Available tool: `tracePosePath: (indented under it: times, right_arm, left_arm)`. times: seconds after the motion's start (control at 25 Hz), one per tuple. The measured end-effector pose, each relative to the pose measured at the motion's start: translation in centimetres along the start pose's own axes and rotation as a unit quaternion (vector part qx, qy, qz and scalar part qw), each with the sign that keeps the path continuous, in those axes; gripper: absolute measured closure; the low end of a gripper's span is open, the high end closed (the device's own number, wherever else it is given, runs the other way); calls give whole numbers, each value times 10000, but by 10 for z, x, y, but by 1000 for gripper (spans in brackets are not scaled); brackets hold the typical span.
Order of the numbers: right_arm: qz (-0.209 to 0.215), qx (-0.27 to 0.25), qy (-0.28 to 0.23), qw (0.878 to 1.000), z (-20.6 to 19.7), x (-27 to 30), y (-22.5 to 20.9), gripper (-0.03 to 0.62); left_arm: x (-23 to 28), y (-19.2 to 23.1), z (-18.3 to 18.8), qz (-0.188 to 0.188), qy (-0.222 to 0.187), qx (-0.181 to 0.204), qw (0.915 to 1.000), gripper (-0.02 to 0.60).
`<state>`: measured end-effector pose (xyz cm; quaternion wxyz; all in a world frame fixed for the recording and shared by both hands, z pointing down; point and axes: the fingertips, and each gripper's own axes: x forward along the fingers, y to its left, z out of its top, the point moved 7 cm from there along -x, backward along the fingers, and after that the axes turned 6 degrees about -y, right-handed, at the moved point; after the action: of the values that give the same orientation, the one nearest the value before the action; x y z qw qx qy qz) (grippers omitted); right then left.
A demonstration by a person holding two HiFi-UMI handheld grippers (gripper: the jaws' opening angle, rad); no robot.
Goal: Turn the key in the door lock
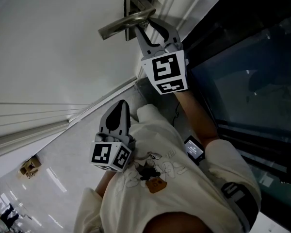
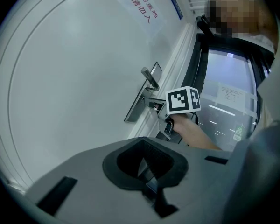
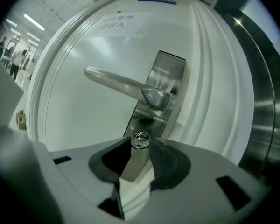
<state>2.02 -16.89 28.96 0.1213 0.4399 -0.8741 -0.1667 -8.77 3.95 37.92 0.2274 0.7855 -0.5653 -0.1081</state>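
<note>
- The right gripper point(image 3: 140, 146) has its fingers clenched on the key point(image 3: 141, 138), which sits in the lock plate point(image 3: 164, 73) under the door handle point(image 3: 116, 84); only the key's shiny head shows.
- In the head view, the right gripper hides the key.
- The left gripper point(image 2: 145, 169) is held away from the door, its fingers clenched on nothing.

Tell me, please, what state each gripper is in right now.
Left gripper: closed, holding nothing.
Right gripper: closed on the small shiny silver metal key.
</note>
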Motion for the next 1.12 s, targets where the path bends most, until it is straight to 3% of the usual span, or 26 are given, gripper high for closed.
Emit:
tracePosePath:
  times: [0.2,0.32,0.4,0.48,0.56,0.72,0.76,0.88,1.12]
  right_arm:
    - [-129,-1170,205,9928,2,-1,6,470]
    - [-179,-1869,262,9819,1,0,9,470]
    - [-178,-2079,250,9777,0,0,10,470]
    - [-14,-1564,181,9875,-1,-2,9,450]
    - [243,-682,87,9973,-3,-5,7,379]
    - [305,495,-114,9982,-9,-7,-3,389]
    - [304,686,-143,9971,-10,-7,-6,439]
    - [369,864,-170,9954,-10,-7,-7,504]
    - [136,597,-120,9981,-13,-9,-3,579]
  left_arm:
    - [1,-2,-1,-41,-10,4,10000,575]
    - [1,-2,-1,-31,-6,-3,10000,575]
    - [1,-3,-2,-22,18,-9,10000,575]
    - [1,-4,-2,-28,9,0,10000,575]
    - [1,-4,-2,-28,-9,10,10000,575]
    - [1,-5,-1,-8,-7,34,10000,575]
    - [1,-5,-2,-13,-13,47,10000,575]
    - [1,-6,-1,-13,-25,73,10000,575]
    - [1,-6,0,-25,-26,106,9999,575]
